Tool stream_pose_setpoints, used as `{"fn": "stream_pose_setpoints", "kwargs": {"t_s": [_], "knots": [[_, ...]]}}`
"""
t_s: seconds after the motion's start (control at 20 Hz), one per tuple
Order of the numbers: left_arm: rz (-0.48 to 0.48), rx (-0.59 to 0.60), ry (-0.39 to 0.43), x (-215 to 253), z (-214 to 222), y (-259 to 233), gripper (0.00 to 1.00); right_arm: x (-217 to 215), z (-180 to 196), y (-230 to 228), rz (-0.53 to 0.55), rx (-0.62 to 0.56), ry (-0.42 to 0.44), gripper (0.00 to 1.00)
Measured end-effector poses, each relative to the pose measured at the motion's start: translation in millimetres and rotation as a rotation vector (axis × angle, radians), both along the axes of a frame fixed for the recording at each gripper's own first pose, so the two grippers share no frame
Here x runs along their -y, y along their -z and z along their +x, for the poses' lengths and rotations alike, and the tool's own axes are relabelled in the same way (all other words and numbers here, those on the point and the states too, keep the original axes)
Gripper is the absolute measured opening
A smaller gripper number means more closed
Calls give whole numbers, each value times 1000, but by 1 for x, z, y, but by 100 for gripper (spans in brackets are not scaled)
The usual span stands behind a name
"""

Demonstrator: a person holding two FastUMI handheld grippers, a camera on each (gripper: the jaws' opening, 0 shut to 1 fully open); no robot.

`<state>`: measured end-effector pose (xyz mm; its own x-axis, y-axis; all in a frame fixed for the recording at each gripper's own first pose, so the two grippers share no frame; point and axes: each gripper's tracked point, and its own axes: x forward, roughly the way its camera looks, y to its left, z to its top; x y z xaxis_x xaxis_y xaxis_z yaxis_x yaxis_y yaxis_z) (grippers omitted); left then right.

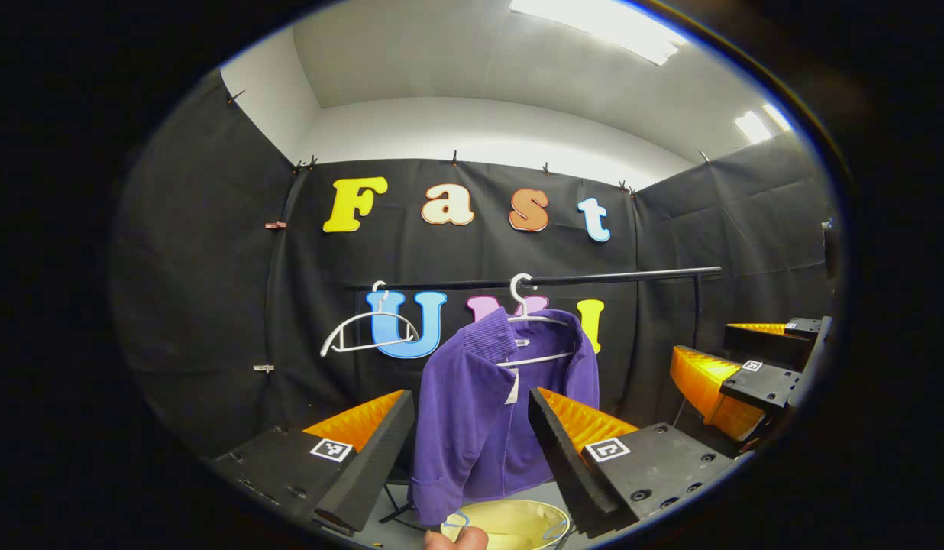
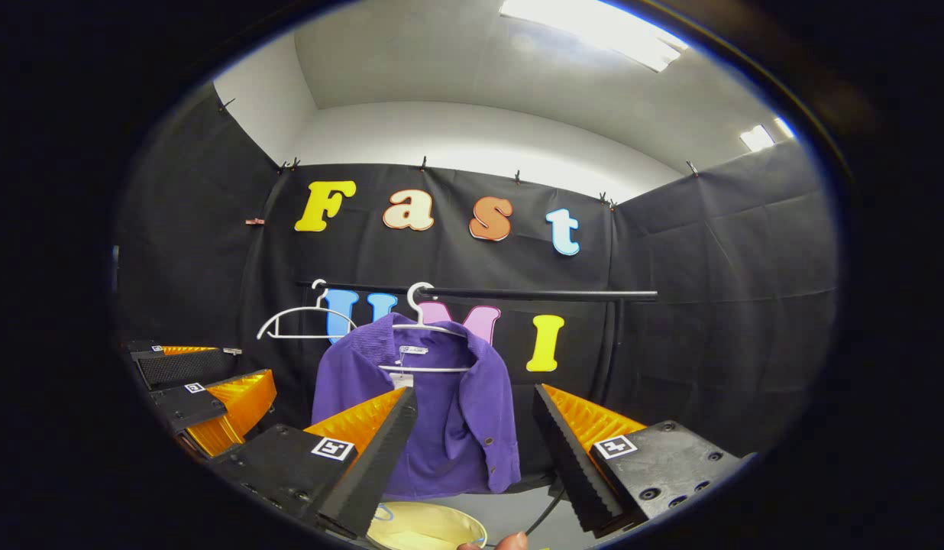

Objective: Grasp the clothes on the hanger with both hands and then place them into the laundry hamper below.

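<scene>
Purple jacket (image 1: 480,412) hung on white hanger (image 1: 533,321) on black rail (image 1: 609,276), seen at 12 o'clock ahead of both grippers. Second hanger (image 1: 361,332) bare, at 9 o'clock of jacket. Yellow hamper (image 1: 510,523) seen below jacket. Left gripper (image 1: 472,451) spread wide, nothing held. Right gripper (image 2: 472,451) spread wide, nothing held; also seen at 3 o'clock in left gripper view. Jacket untouched.

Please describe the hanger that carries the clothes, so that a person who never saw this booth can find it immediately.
Find the black rail across the back wall. Two white hangers hook over it, side by side. The right one carries a purple jacket, above the yellow hamper; the empty hanger to its left is bare.
</scene>
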<state>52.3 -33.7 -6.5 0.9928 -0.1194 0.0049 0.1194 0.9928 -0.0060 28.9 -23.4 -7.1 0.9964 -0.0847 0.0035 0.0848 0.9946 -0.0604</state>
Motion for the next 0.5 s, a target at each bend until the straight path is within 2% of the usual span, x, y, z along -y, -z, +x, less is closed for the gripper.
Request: {"fn": "stream_pose_setpoints", "kwargs": {"t_s": [0.2,0.5], "knots": [[5,-8,-6,20,46,8,95,30,28,9,5,-1,31,98],[7,-9,-41,54,135,27,95,62,97,34,24,-11,9,98]]}}
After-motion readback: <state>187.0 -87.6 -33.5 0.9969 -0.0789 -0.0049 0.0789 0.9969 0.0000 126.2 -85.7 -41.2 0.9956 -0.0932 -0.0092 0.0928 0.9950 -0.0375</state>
